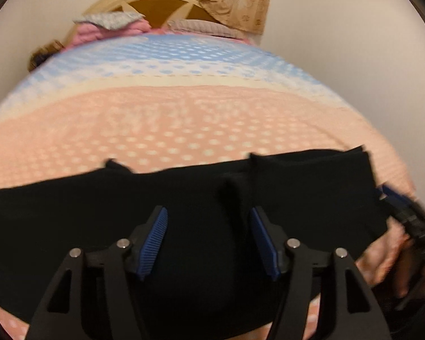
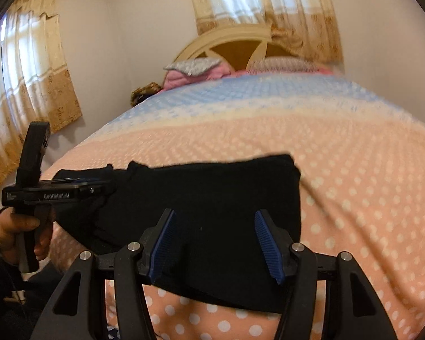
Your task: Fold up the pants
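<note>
1. Pants [image 1: 201, 198], black, lay across the near edge of the bed in a wide flat band. In the right wrist view they [image 2: 212, 212] looked already folded into a blocky shape, with a squared-off right end.
2. Left gripper [image 1: 209, 243] hung right over the dark cloth with its blue pads [image 1: 153, 243] spread wide apart and nothing caught between them.
3. Right gripper [image 2: 214, 245] was the same deal: jaws spread, hovering above the right part of the pants, holding nothing.
4. From the right wrist view you could see the left gripper [image 2: 56, 189] off to the left, by the pants' left end, with the person's hand [image 2: 17, 232] wrapped around its handle.
5. Bedspread [image 1: 184, 119] under it all was pink with white dots near, turning blue farther away.
6. Far end had pillows [image 2: 195, 69], a cream headboard [image 2: 226, 41] and curtains [image 2: 269, 5], all a bit blurry.
</note>
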A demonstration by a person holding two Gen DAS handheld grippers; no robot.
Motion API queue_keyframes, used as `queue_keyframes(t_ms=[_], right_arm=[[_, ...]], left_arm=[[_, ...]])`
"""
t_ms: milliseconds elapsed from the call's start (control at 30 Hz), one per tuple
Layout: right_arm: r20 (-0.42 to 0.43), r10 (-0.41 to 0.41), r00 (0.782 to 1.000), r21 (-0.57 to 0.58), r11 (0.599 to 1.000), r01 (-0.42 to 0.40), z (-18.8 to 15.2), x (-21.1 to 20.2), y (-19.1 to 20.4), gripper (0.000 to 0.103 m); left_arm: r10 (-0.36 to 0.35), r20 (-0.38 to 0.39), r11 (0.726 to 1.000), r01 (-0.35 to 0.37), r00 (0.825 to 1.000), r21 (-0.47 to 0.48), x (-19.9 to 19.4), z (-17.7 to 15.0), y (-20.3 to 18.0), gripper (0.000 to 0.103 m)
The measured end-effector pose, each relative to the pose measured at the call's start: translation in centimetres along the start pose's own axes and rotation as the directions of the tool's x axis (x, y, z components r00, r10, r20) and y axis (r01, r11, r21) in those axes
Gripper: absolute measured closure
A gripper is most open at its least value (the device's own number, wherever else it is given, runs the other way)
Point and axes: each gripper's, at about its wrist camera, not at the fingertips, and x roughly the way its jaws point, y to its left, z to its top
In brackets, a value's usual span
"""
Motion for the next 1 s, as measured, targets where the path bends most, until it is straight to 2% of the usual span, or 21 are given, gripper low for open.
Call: queue_keyframes(t_ms=[100, 200, 267, 367, 500, 567, 633, 767, 800, 833, 1000], right_arm=[[-0.019, 0.035, 0.999, -0.026, 0.999, -0.035, 0.6, 0.4, 2.1, 0.041], [-0.064, 0.101, 0.993, -0.072, 0.992, -0.105, 1.1, 1.8, 4.6, 0.041], [-0.081, 0.145, 0.986, -0.098, 0.983, -0.153, 1.4, 2.6, 6.3, 0.041], [-0.106, 0.2, 0.974, -0.157, 0.964, -0.215, 1.4, 3.3, 8.9, 0.041], [-0.168, 0.246, 0.955, -0.271, 0.919, -0.285, -0.5, 3.9, 12.3, 0.042], [-0.188, 0.218, 0.957, -0.34, 0.9, -0.272, -1.7, 4.1, 13.6, 0.049], [-0.203, 0.177, 0.963, -0.365, 0.899, -0.243, -2.2, 4.8, 14.1, 0.067], [-0.207, 0.173, 0.963, -0.306, 0.923, -0.232, -1.6, 5.6, 13.3, 0.072], [-0.21, 0.169, 0.963, -0.301, 0.926, -0.228, -1.5, 5.8, 13.1, 0.081], [-0.217, 0.164, 0.962, -0.305, 0.925, -0.227, -1.4, 5.9, 13.1, 0.095], [-0.229, 0.164, 0.959, -0.313, 0.921, -0.232, -1.3, 5.6, 13.4, 0.098]], left_arm=[[0.026, -0.053, 0.999, -0.028, 0.998, -0.021, 1.0, -0.3, 1.1, 0.039], [-0.011, -0.023, 0.998, 0.009, 1.0, -0.058, -0.2, -0.3, 2.3, 0.039], [0.013, 0.014, 0.998, -0.013, 1.0, -0.058, -1.9, -0.3, 3.3, 0.039], [0.058, 0.042, 0.994, -0.054, 0.997, -0.095, -4.0, -0.6, 5.7, 0.031], [0.066, 0.057, 0.986, -0.057, 0.996, -0.158, -5.7, -1.5, 8.1, 0.027], [0.06, 0.055, 0.983, -0.05, 0.997, -0.175, -5.7, -1.9, 8.6, 0.027], [0.054, 0.049, 0.982, -0.044, 0.997, -0.184, -5.2, -2.0, 8.6, 0.027], [0.032, 0.036, 0.983, -0.025, 0.999, -0.184, -4.5, -2.0, 7.8, 0.027], [0.03, 0.035, 0.983, -0.023, 0.999, -0.181, -4.4, -2.0, 7.8, 0.027], [0.028, 0.034, 0.984, -0.021, 0.999, -0.177, -4.4, -2.1, 7.8, 0.027], [0.021, 0.03, 0.982, -0.015, 0.999, -0.189, -4.4, -2.4, 8.3, 0.027]])
